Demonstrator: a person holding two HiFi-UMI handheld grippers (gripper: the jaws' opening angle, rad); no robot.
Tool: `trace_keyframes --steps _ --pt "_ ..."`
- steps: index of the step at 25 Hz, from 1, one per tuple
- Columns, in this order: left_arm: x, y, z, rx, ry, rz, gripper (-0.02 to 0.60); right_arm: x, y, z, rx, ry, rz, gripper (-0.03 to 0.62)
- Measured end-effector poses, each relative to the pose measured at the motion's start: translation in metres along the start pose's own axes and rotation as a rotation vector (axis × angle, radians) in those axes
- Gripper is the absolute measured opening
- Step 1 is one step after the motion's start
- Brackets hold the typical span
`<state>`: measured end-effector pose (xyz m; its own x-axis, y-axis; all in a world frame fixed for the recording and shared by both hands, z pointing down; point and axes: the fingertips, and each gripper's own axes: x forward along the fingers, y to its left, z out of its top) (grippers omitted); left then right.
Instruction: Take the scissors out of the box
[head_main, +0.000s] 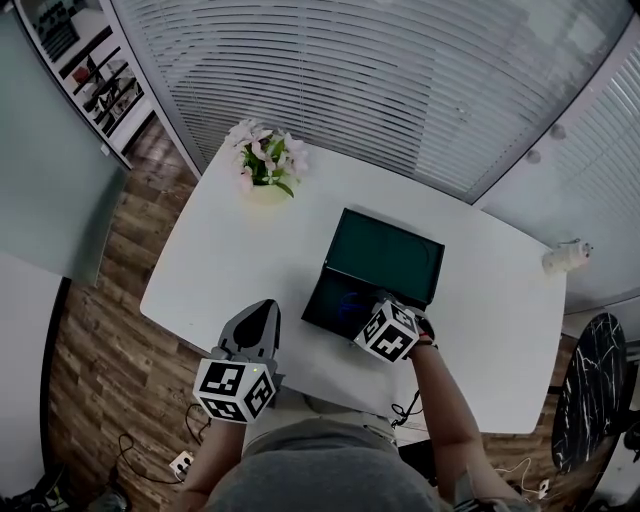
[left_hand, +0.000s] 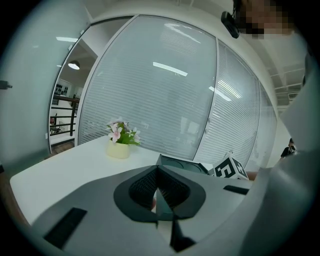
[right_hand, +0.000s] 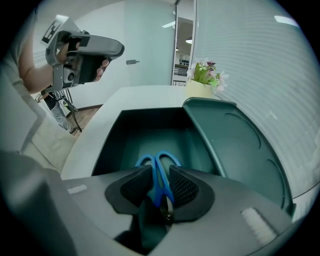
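Observation:
A dark green box stands open on the white table, its lid leaning back. Blue-handled scissors lie on the box floor and show as a blue spot in the head view. My right gripper points steeply down into the box. Its jaws are open with the scissors' handle shanks between the pads, and a slim gap shows beside them. My left gripper hovers above the table's near edge, left of the box, shut and empty. It also appears in the right gripper view.
A pot of pink flowers sits at the table's far left corner. A small white object lies at the far right edge. Window blinds run behind the table. A wooden floor with cables lies to the left.

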<state>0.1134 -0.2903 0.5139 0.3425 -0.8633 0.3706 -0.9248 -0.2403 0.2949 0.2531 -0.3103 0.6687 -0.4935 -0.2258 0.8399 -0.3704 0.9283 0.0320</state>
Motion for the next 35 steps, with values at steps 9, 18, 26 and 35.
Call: trace_keyframes --steps 9,18,26,35 --pt "0.003 -0.005 0.002 0.006 0.001 -0.026 0.006 0.002 0.004 0.000 -0.025 0.029 0.012 0.095" --pt "-0.014 -0.006 0.001 0.002 -0.017 -0.053 0.006 -0.020 0.012 0.007 0.004 -0.034 -0.121 0.093" --pt "-0.045 -0.020 -0.001 0.020 -0.031 -0.107 0.006 -0.065 0.016 0.023 0.044 -0.154 -0.343 0.091" --pt "-0.088 -0.022 -0.004 0.039 -0.046 -0.124 0.006 -0.102 0.029 0.036 0.074 -0.234 -0.505 0.089"
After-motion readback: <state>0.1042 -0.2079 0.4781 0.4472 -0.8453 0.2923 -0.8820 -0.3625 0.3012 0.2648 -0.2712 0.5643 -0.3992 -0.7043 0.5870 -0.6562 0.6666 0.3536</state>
